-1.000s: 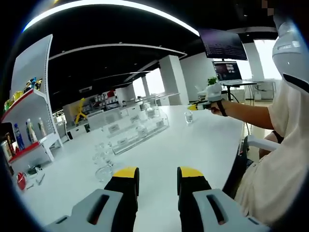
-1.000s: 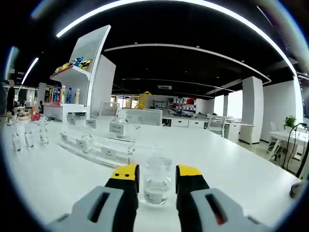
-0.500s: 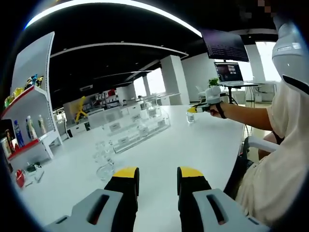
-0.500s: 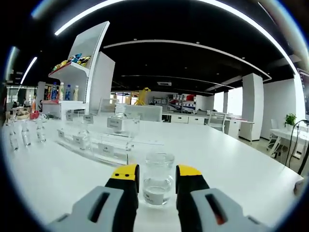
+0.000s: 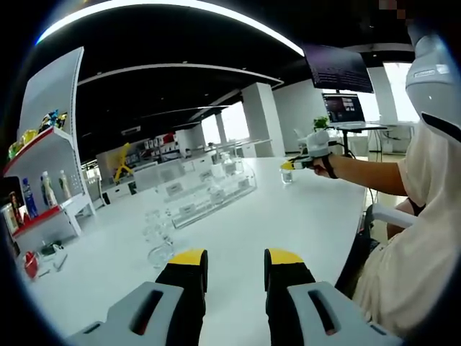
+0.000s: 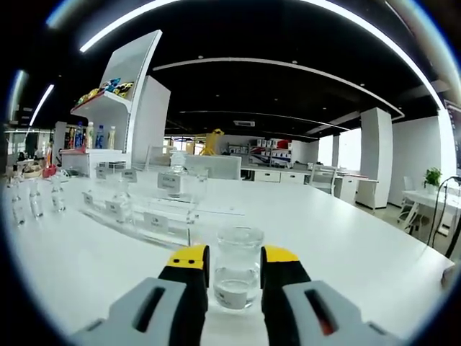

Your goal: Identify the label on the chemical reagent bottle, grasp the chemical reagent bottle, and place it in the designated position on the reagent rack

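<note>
In the right gripper view the right gripper (image 6: 235,261) has its yellow-tipped jaws closed against the sides of a small clear reagent bottle (image 6: 237,265), a little liquid and a white label low in it. It is glass, likely light, slick and breakable, so a firm mid-body hold suits it. Beyond stands the clear reagent rack (image 6: 148,205), already holding bottles. In the left gripper view the left gripper (image 5: 234,261) hangs apart, empty, over the white table (image 5: 288,216)
</note>
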Tool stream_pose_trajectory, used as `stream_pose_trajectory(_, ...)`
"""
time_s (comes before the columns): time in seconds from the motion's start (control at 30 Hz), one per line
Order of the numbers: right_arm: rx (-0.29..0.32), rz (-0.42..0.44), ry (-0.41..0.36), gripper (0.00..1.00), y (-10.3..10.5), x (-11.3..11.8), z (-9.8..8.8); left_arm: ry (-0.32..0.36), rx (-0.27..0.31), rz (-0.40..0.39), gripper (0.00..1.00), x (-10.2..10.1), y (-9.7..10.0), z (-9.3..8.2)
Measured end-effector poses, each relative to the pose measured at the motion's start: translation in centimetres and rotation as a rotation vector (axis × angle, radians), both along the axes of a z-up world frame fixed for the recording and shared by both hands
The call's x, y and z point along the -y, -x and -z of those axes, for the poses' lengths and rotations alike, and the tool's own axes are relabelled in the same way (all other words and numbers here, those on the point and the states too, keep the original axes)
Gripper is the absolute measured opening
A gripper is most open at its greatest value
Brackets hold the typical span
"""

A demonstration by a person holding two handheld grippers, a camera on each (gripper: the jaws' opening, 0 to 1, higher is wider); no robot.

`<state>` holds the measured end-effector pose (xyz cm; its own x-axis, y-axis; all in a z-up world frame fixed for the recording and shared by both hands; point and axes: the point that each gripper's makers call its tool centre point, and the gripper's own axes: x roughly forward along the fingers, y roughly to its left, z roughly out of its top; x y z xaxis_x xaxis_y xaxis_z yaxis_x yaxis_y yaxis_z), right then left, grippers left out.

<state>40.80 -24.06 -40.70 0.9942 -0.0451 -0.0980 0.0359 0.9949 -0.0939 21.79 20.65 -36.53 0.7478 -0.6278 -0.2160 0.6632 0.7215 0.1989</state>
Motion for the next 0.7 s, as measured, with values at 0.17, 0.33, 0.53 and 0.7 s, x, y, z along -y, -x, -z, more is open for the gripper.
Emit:
stream_pose_trajectory(0.17,0.002,0.004,0.005,0.26,-0.06,0.12,-0.01,0.002,0.001,-0.003,0.32,-0.02,-0.07,0.01)
stream_pose_trajectory(0.33,0.006,0.008,0.013,0.25,-0.05,0.26,0.01,0.006,0.002,-0.004,0.32,-0.03,-0.08,-0.02)
stream_pose_trajectory(0.53,0.012,0.015,0.017,0.25,-0.14,0.32,-0.01,0.01,0.004,-0.001,0.32,-0.07,0.0,-0.14)
stream_pose_trajectory(0.7,0.014,0.02,0.022,0.23,-0.2,0.46,-0.01,0.011,0.006,-0.001,0.32,-0.09,0.03,-0.18)
